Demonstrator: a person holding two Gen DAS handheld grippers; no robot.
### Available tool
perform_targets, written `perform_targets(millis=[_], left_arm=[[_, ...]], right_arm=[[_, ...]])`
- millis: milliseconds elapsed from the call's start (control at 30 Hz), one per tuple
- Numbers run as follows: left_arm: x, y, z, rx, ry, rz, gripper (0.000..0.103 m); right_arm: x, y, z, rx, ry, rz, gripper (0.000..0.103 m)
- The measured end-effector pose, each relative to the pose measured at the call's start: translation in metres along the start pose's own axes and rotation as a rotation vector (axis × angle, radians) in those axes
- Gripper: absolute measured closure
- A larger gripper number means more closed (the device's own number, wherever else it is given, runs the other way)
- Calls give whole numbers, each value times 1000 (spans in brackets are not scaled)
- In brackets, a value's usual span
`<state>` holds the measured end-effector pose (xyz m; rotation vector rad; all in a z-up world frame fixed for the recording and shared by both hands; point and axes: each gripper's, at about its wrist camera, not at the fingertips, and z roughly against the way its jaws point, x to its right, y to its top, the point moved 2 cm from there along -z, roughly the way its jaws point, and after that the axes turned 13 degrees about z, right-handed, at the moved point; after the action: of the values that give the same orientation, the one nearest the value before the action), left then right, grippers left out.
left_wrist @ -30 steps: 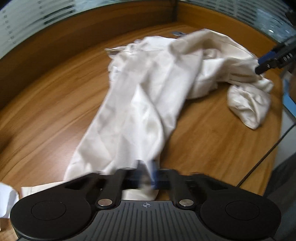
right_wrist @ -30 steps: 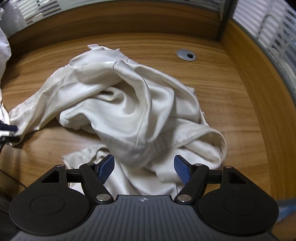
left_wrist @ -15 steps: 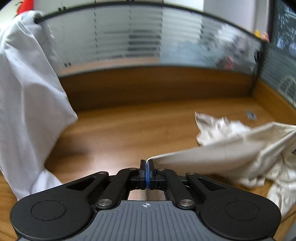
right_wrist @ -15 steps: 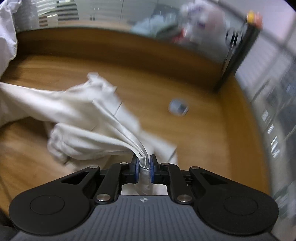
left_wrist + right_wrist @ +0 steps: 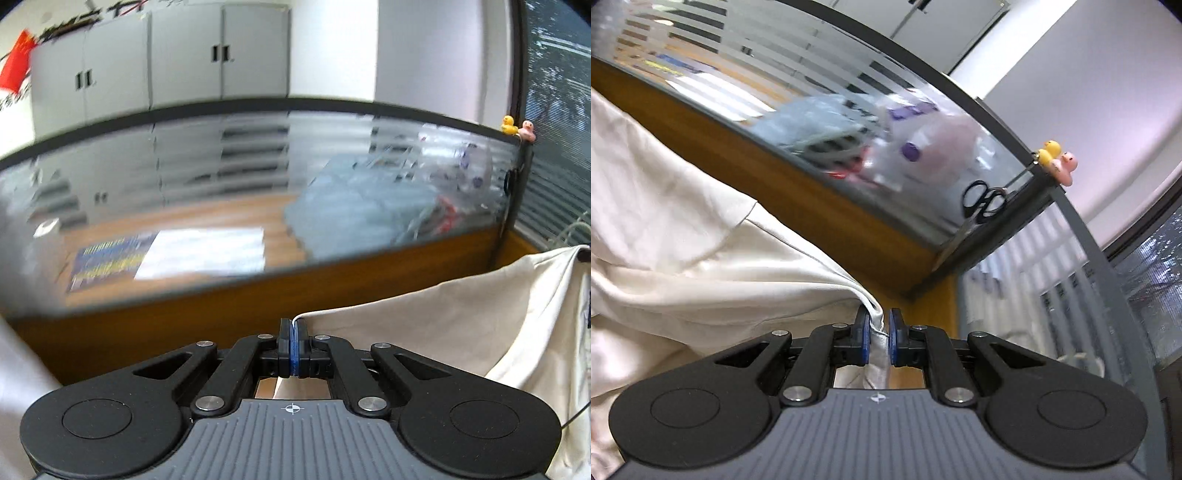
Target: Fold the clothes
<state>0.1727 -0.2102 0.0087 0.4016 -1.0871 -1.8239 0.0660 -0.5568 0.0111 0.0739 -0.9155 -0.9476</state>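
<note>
Left gripper (image 5: 294, 345) pinching one edge of the cream cotton garment (image 5: 461, 332), right gripper (image 5: 878, 341) clamped on a bunched hem (image 5: 877, 332); cloth hangs between them, so you should spread both evenly before laying flat.

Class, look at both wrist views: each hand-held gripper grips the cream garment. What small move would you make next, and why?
Probably draw the two apart. The left hand-held gripper pinches a thin edge of the cream garment; the right hand-held gripper clamps a bunched fold. The cloth between them sags in creases, so spreading should flatten it for folding.
</note>
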Motion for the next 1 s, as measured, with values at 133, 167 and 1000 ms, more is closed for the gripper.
perform_targets(millis=[133, 167, 1000], left_arm=[[33, 29, -42, 3, -25, -47, 100], [41, 33, -53, -2, -35, -62, 100], [47, -97, -113, -358, -44, 97, 52]], right_arm=[[27, -3, -51, -70, -1, -19, 93], [31, -6, -62, -90, 7, -26, 93], [-60, -80, -42, -154, 398, -337, 41]])
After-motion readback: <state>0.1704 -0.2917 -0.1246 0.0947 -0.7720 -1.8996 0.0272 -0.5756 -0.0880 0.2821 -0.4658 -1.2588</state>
